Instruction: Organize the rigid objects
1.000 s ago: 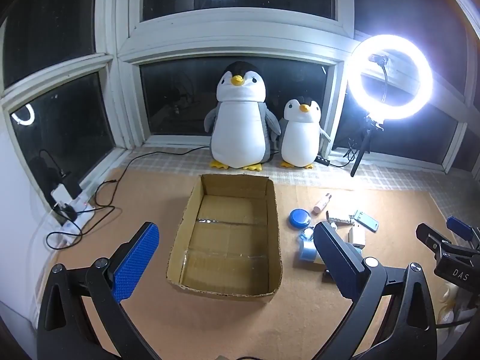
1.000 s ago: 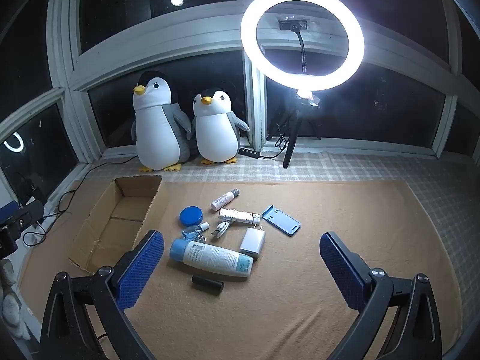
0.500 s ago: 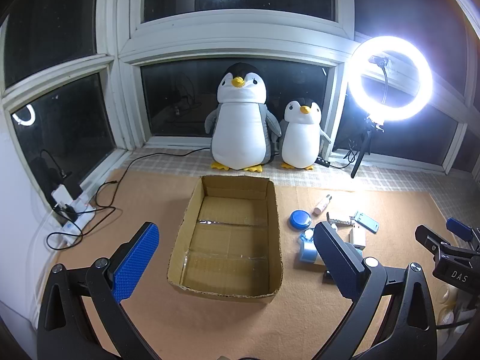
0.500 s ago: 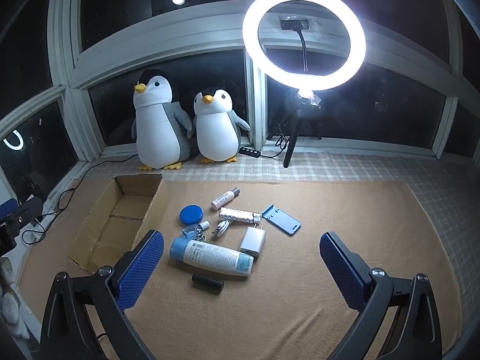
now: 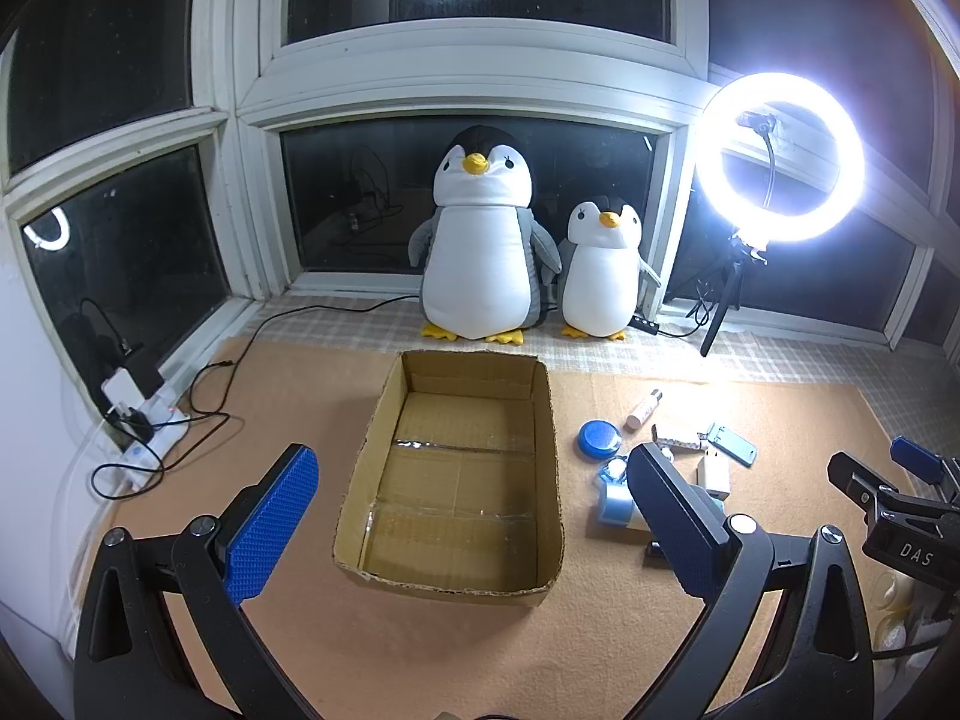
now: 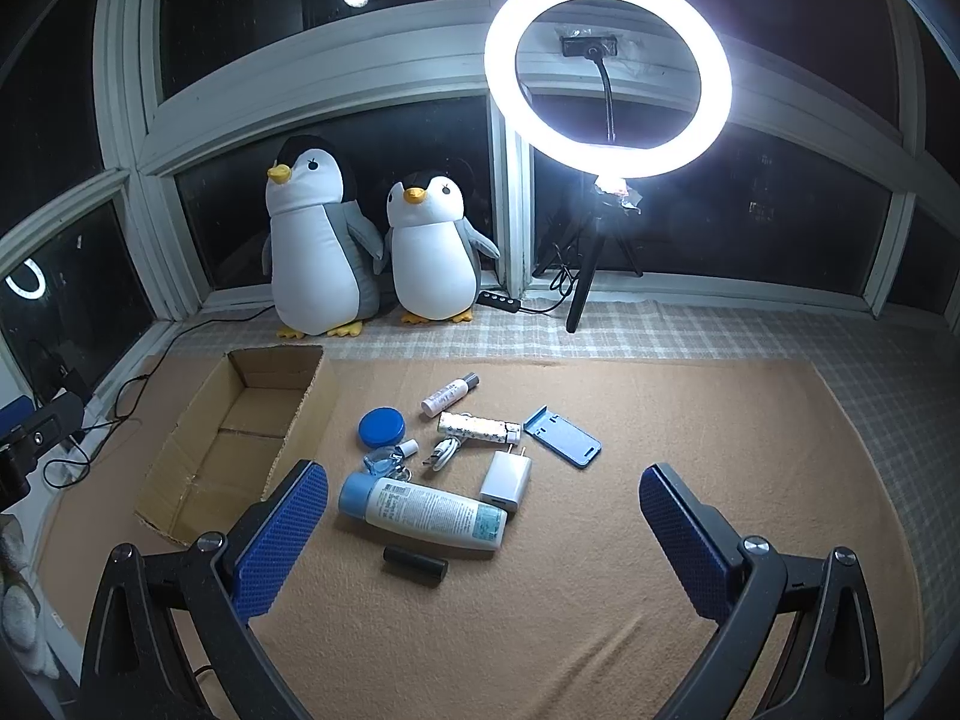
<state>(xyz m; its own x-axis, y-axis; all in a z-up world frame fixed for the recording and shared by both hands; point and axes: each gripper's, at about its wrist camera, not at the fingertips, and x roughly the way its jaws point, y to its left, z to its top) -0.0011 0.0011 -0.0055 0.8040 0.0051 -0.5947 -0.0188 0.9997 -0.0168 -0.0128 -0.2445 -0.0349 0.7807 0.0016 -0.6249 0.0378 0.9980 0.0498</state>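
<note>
An empty cardboard box [image 5: 543,420] [image 6: 180,501] stands open on the brown mat. To its right lie several small items: a white bottle with a blue cap [image 6: 423,510], a black cylinder [image 6: 415,565], a white charger [image 6: 506,479], a blue phone stand [image 6: 562,436], a patterned tube [image 6: 478,426], a pink-white tube [image 6: 449,395], a blue round lid [image 6: 381,426] [image 5: 599,439] and a coiled cable [image 6: 443,453]. My left gripper [image 5: 474,525] is open over the box's near end. My right gripper [image 6: 483,534] is open above the bottle and black cylinder.
Two plush penguins [image 5: 480,252] [image 5: 603,273] stand on the window ledge behind the box. A lit ring light on a tripod [image 6: 606,66] stands at the back. A power strip with cables [image 5: 144,426] lies at the left edge.
Both views have shifted very slightly; the grippers stay open and no object has moved.
</note>
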